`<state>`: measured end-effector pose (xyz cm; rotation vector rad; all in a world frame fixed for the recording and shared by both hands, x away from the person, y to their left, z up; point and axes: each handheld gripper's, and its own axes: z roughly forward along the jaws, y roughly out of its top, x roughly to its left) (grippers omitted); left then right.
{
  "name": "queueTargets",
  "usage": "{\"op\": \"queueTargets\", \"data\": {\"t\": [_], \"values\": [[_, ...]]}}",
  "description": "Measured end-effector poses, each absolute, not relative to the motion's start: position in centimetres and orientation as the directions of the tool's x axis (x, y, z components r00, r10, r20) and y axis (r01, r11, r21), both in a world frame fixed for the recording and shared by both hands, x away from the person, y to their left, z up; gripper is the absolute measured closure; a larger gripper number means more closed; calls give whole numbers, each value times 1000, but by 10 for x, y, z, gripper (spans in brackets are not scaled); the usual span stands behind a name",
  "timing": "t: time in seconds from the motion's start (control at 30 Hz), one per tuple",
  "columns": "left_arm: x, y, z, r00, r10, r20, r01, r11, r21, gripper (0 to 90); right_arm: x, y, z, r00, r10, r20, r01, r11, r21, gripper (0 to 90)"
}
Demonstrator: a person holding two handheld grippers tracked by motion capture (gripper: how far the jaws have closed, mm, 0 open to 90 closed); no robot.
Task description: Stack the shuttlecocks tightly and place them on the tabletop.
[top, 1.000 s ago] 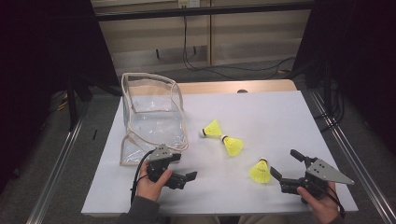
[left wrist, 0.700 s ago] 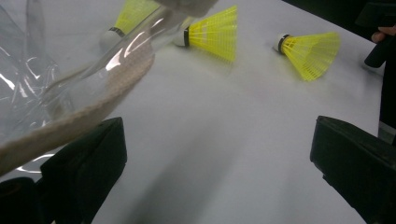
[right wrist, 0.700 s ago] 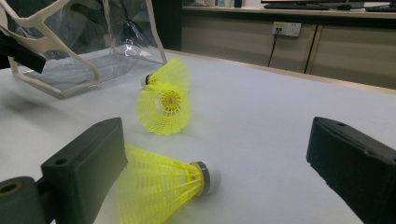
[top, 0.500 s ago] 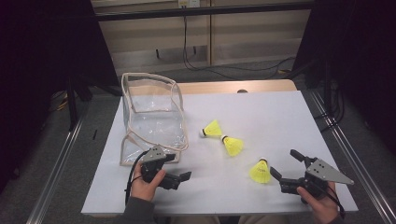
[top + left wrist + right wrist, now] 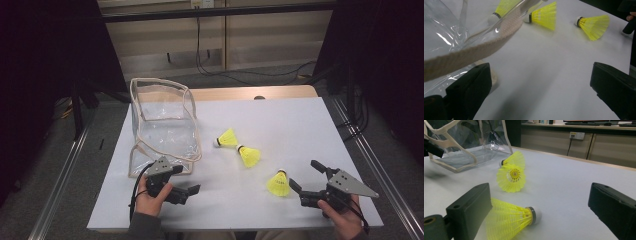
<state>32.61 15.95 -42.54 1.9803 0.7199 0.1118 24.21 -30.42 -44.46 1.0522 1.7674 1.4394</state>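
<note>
Three yellow shuttlecocks lie on the white table: one near the middle, one touching it, one nearer the front. A clear bag with beige trim stands at the left. My left gripper is open by the bag's front edge, and its trim crosses the left gripper view just above the left jaw. My right gripper is open beside the nearest shuttlecock, which lies just past its left jaw, not gripped. The other two lie farther off.
In the left gripper view the three shuttlecocks lie ahead, with the right hand's gripper at the top right. The table's front edge runs just below both hands. A wooden strip borders the far edge. Metal rails run along both sides.
My left gripper has shifted a little to the left, closer to the bag's front corner. The right gripper and the shuttlecocks have stayed put.
</note>
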Motion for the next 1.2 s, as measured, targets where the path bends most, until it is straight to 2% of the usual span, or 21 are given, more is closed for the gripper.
{"op": "queueTargets", "data": {"t": [0.63, 1.2], "values": [[325, 179, -426, 811, 548, -205, 430, -321, 844, 37, 242, -303, -444, -493, 870, 7, 191, 100, 977, 41], [327, 203, -431, 778, 600, -188, 440, -305, 845, 36, 243, -302, -443, -498, 867, 1, 187, 106, 977, 41]]}}
